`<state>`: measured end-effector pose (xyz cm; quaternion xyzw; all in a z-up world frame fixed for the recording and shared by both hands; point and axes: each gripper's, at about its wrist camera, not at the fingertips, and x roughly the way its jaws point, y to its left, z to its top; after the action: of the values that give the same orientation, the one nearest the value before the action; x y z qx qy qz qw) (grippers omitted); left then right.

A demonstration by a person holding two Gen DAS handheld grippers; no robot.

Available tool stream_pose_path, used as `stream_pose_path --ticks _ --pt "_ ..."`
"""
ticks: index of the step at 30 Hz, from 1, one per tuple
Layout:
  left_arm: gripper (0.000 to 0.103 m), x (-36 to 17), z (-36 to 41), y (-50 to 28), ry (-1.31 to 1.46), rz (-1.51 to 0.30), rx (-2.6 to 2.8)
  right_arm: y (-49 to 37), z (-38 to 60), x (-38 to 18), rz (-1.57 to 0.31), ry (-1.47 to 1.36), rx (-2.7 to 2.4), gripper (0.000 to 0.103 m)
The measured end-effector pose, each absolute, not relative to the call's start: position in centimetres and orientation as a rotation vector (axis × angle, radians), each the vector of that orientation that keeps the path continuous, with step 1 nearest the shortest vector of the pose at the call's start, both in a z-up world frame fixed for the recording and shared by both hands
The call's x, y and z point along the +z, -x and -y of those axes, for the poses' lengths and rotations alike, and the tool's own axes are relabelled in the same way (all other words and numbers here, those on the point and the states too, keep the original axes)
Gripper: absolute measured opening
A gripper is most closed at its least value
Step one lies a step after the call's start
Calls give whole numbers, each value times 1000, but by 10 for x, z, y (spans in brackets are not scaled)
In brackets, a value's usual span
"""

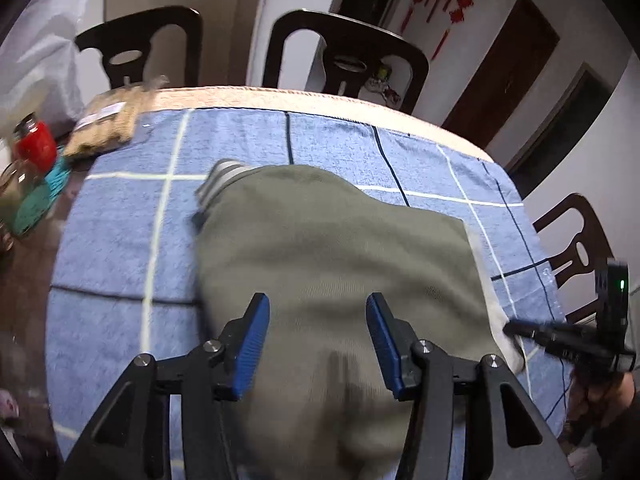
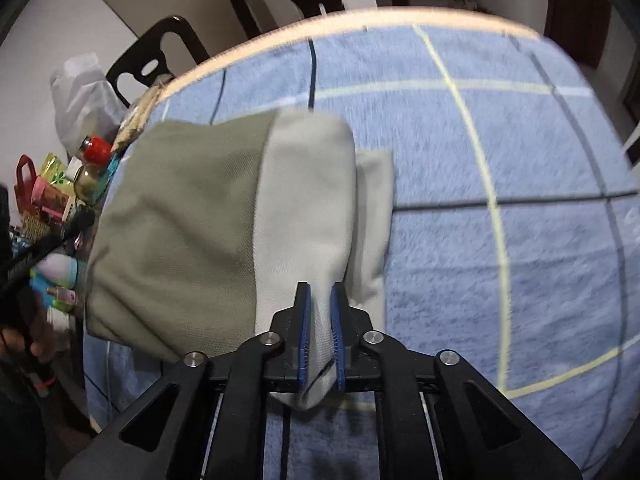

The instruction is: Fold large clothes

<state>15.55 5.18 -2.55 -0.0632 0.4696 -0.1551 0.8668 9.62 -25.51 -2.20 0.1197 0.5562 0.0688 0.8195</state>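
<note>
Your right gripper (image 2: pixel 320 312), low centre of the right wrist view: jaws narrow, blue pads (image 2: pixel 306 320) pinching the pale grey edge of the garment (image 2: pixel 192 216). Your left gripper (image 1: pixel 318 332), low centre of the left wrist view: jaws apart, pads (image 1: pixel 252 344) hovering over the cloth with nothing pressed between them.

Garment: olive-green with a light grey panel, partly folded, lying mid-frame on the blue checked cloth (image 2: pixel 500 160); its right edge is lifted where you grip it. A striped cuff (image 1: pixel 224 180) shows at its upper left in the left wrist view.

Blue checked cloth: covers the round table (image 1: pixel 280 96), whose beige rim shows along the top.

Table, left edge: red-lidded jar (image 1: pixel 34 144), a packet (image 1: pixel 104 128), other clutter too blurred to name.

Beyond the table: dark chairs (image 1: pixel 344 56), top of frame.
</note>
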Motion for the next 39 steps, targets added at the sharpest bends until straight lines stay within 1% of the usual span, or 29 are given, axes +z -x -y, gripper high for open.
stream_pose_path --ticks 3,6,8,10,13,17,20,22,23,26,28,31,34,35,36,37,39 --pt "52 -25 -59 -133 136 -995 -301 -100 249 -4 -1134 -240 176 14" --pt "52 -39 -57 -121 148 -1040 -300 -107 232 -1 -1127 -200 221 14" --pt "52 -53 -55 -119 157 -1077 -277 -108 225 -9 -1156 -193 242 14" --pt "52 -53 -53 -115 136 -1057 -272 -100 218 -23 -1201 -176 251 14" --pt "52 -56 -62 -111 196 -1067 -273 -84 216 -46 -1255 -141 233 14" --pt "63 -74 -71 -107 192 -1087 -280 -75 219 -62 -1227 -101 225 13" --pt "67 -83 -76 -111 227 -1086 -283 -84 213 -62 -1251 -71 209 13" --pt "65 -79 -74 -111 214 -1092 -280 -91 215 -57 -1288 -91 205 13" --pt "62 -76 -72 -110 199 -1094 -279 -94 214 -53 -1291 -107 203 14" --pt "53 -58 -70 -108 191 -1107 -288 -101 215 -29 -1222 -114 188 15" --pt "53 -44 -71 -110 223 -1068 -295 -113 214 -9 -1136 -121 189 15" --pt "53 -35 -68 -126 213 -1011 -274 -143 208 -2 -1083 -92 181 17" --pt "53 -42 -58 -153 189 -1013 -253 -172 208 -15 -1099 -108 176 17" --pt "53 -47 -55 -159 180 -1022 -248 -179 209 -23 -1124 -109 165 19" --pt "54 -52 -51 -164 152 -1028 -229 -184 212 -37 -1188 -92 145 21" --pt "56 -54 -47 -167 114 -1027 -214 -186 212 -44 -1216 -83 140 24" --pt "56 -55 -42 -169 62 -1033 -205 -182 215 -43 -1206 -91 143 25"
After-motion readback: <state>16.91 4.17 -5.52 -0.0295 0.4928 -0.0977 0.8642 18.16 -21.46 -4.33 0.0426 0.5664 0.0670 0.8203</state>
